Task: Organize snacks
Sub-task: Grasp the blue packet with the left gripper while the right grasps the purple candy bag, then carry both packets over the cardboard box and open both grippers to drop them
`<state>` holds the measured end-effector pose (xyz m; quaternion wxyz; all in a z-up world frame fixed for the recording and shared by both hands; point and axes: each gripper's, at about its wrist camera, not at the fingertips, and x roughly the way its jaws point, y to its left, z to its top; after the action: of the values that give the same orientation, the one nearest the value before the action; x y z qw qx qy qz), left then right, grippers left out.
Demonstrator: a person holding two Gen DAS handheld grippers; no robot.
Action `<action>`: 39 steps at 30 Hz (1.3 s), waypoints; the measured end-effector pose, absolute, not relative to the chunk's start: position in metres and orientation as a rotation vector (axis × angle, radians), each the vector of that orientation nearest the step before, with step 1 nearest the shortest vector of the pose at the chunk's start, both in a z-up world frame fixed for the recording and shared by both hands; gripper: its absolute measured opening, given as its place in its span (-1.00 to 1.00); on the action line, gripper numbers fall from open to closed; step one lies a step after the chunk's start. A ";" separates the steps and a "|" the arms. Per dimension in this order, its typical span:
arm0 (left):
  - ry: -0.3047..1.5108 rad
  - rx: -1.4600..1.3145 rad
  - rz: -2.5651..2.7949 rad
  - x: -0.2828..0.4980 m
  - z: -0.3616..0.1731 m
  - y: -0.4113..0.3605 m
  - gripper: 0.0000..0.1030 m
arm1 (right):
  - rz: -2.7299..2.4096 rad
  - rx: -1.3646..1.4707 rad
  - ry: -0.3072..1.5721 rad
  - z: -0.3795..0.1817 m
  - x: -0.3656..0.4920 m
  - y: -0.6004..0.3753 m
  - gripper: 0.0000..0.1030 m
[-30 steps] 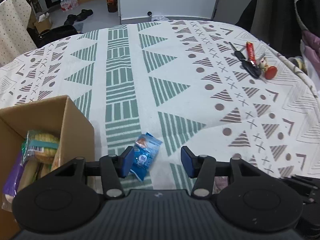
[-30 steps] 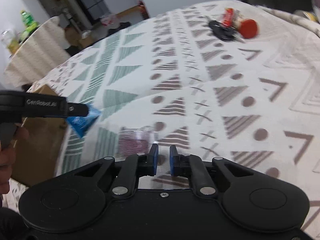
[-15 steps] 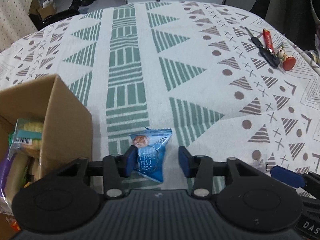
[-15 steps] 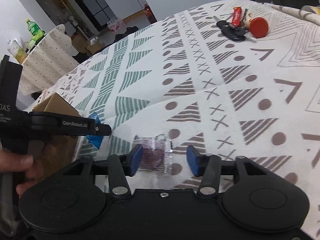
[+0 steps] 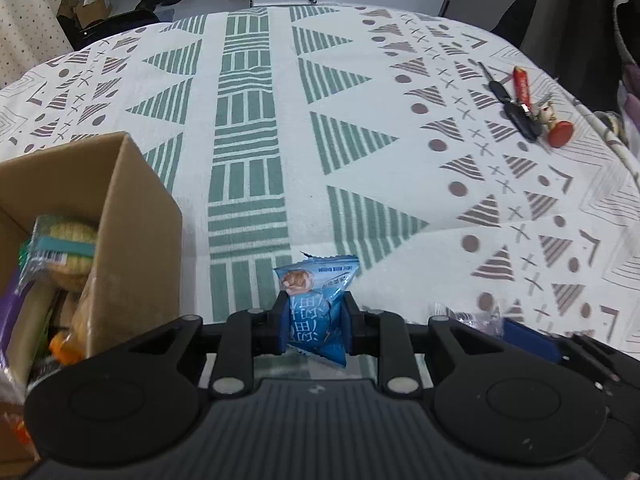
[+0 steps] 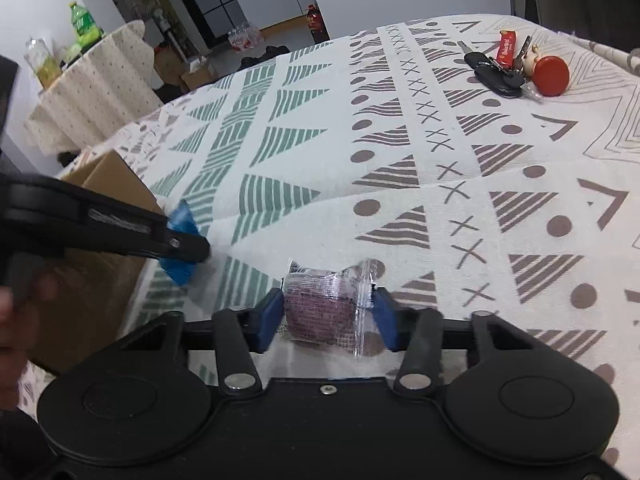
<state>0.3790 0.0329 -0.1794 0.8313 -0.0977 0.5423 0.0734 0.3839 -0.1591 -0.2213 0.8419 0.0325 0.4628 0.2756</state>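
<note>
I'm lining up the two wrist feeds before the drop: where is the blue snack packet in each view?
Left wrist: blue snack packet at bottom centre, pinched between the left gripper fingers.
Right wrist: the same packet at the left edge, mid-height, partly hidden behind the left gripper, beside the cardboard box.
Shared landmark: the red round cap by the keys, far right in both views.

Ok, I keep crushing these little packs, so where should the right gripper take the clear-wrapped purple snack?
Take the clear-wrapped purple snack across its plump middle, coming level from the near side as the right gripper does now, one finger on each side. The flat sealed edges at its ends are thin and would likely slip. The wrap looks soft, so close gently.
</note>
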 end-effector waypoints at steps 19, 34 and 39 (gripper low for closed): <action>1.046 -0.275 0.116 0.302 -0.112 0.030 -0.54 | 0.558 0.112 0.922 -0.156 0.330 -0.176 -0.39; 0.961 -0.333 0.131 0.259 -0.069 0.072 -0.54 | 0.575 0.131 0.855 -0.107 0.299 -0.145 -0.39; 0.945 -0.357 0.156 0.249 -0.061 0.096 -0.54 | 0.590 0.128 0.843 -0.096 0.294 -0.128 -0.39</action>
<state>0.2493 0.0956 -0.0611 0.8723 -0.1707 0.4521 0.0746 0.2945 -0.1283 -0.0962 0.8686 0.0612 0.4029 0.2820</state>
